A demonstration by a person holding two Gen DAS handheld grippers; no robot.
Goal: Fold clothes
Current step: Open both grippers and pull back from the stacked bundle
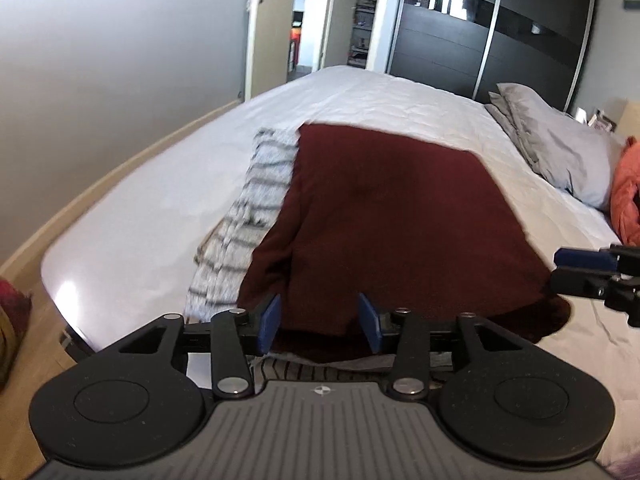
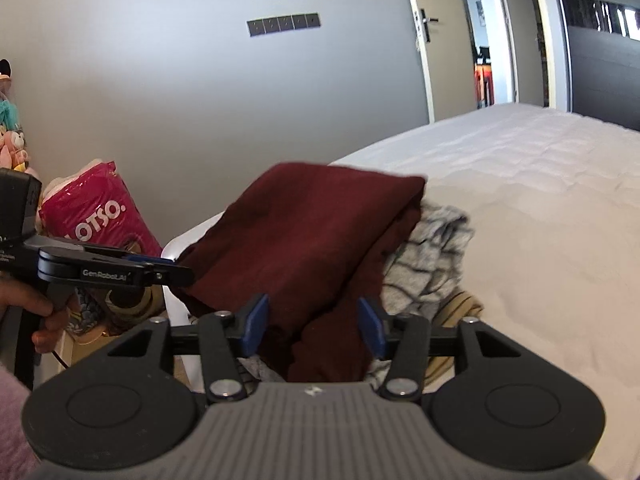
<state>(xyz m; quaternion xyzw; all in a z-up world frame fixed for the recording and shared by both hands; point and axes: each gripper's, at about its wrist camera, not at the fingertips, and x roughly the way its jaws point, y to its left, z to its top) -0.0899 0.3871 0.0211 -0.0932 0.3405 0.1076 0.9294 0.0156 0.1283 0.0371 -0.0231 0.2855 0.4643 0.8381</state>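
A dark red garment (image 1: pixel 384 216) lies folded flat on the white bed (image 1: pixel 140 220). It rests on a grey striped garment (image 1: pixel 256 200) that sticks out along its left side. My left gripper (image 1: pixel 321 321) is open at the red garment's near edge, and the cloth shows between its blue pads. My right gripper (image 1: pixel 560 270) comes in from the right, at the garment's near right corner. In the right wrist view the right gripper (image 2: pixel 313 322) is open over the red garment (image 2: pixel 304 232), with the striped garment (image 2: pixel 428 248) beside it. The left gripper (image 2: pixel 182 270) touches the red cloth's left edge.
Grey pillows (image 1: pixel 560 148) and an orange cloth (image 1: pixel 628 200) lie at the bed's right end. A dark wardrobe (image 1: pixel 500 36) and an open doorway (image 1: pixel 308 20) stand beyond the bed. A pink bag (image 2: pixel 96 216) sits left of the bed (image 2: pixel 540 220), behind a person's hand (image 2: pixel 36 308).
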